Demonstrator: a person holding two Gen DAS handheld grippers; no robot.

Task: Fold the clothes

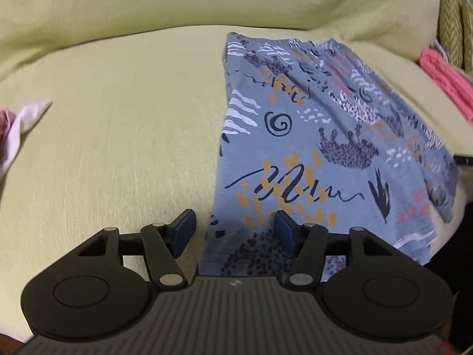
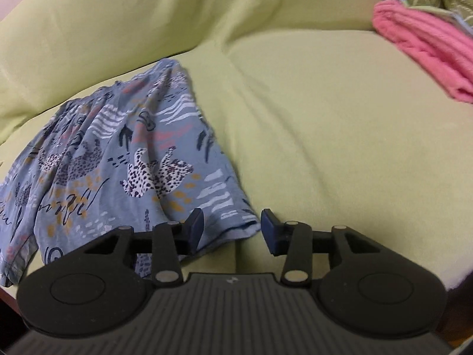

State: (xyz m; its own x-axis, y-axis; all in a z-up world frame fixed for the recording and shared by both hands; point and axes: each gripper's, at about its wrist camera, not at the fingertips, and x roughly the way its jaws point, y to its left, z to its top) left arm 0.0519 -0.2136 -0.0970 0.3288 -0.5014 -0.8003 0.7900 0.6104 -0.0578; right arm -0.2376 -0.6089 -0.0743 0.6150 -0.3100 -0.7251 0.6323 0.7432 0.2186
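Grey printed shorts point(image 1: 310, 136) lie spread on the yellow-green couch point(image 1: 118, 148), long axis running away from both claws toward the backrest. The left gripper point(image 1: 235, 230) stands open over the near left hem; the right gripper point(image 2: 233, 227) is open at the near right corner, apparently not pinching it, though blur hides contact. Each arm is nearest its own corner.

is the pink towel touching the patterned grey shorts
Apart. The right wrist view shows bare yellow-green sofa cover between the pink towel and the patterned grey shorts.
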